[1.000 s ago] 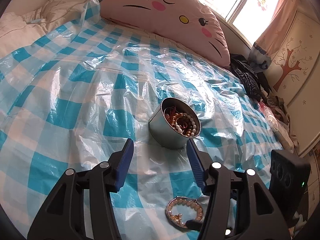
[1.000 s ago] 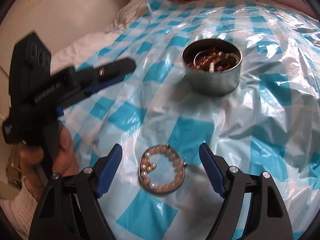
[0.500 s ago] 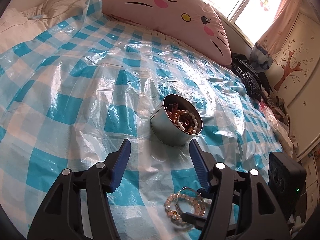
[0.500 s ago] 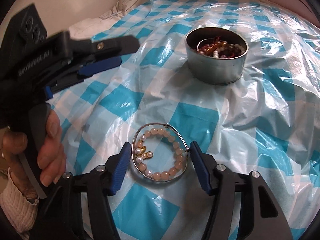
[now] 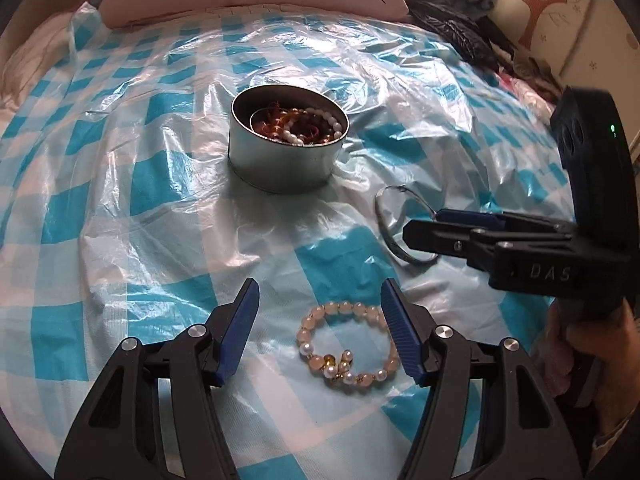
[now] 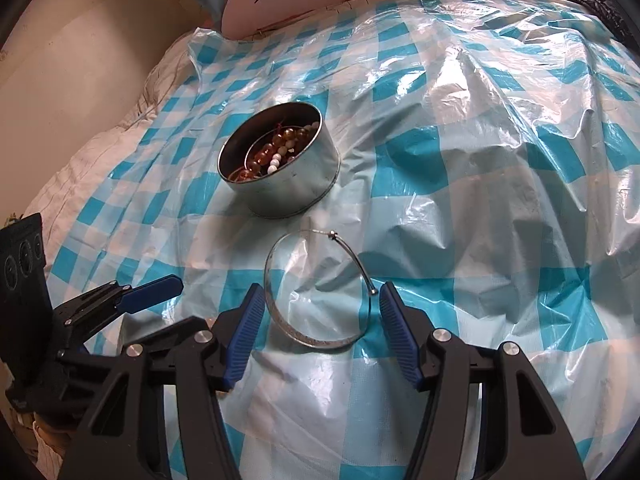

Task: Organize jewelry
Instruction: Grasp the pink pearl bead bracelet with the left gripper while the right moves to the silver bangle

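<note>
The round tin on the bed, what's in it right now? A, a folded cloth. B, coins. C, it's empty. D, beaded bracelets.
D: the open round tin holds a pile of amber and white beaded bracelets, also seen from the right wrist view, while a pink bead bracelet and a silver bangle lie outside it on the checked plastic sheet.

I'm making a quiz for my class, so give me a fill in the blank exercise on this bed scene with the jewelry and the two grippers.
1. The round metal tin stands on a plastic sheet checked in white and ____.
2. Between the fingers of the left gripper lies a bracelet made of ____.
3. The silver bangle lies between the fingers of the ____ gripper.
4. The tin already holds ____ .

Missing words: blue; beads; right; jewelry
</note>
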### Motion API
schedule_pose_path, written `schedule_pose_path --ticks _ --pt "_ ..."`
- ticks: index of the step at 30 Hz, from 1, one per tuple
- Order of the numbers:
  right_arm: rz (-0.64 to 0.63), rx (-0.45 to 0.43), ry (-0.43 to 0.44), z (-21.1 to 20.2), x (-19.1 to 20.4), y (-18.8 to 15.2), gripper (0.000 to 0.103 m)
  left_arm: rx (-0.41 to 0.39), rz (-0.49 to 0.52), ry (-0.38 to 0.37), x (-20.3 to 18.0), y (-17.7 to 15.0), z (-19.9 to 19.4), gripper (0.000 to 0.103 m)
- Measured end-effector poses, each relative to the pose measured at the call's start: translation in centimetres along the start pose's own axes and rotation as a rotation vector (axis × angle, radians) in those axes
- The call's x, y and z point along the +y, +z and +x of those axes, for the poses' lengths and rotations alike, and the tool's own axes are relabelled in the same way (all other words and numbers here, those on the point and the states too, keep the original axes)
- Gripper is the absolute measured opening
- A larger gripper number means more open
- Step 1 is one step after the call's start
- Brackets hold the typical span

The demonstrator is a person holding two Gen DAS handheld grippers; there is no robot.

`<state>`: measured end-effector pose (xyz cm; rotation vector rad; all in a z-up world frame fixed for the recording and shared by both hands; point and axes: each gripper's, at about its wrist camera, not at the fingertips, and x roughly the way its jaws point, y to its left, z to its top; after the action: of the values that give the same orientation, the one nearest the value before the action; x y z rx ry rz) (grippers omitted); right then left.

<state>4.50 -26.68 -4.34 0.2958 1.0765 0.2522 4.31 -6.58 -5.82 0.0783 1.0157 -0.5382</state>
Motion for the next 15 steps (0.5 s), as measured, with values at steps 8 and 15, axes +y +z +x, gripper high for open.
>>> schedule_pose_path --ticks 8,15 --pt "0.005 0.012 -0.011 0.4 -0.4 -0.4 0.059 0.031 0.085 0.094 -0.7 -1.0 0.7 0.054" --pt "-0.009 0.015 -0.047 0.8 -0.3 -0.2 0.065 0.058 0.122 0.102 -1.2 -1.1 1.1 0.007"
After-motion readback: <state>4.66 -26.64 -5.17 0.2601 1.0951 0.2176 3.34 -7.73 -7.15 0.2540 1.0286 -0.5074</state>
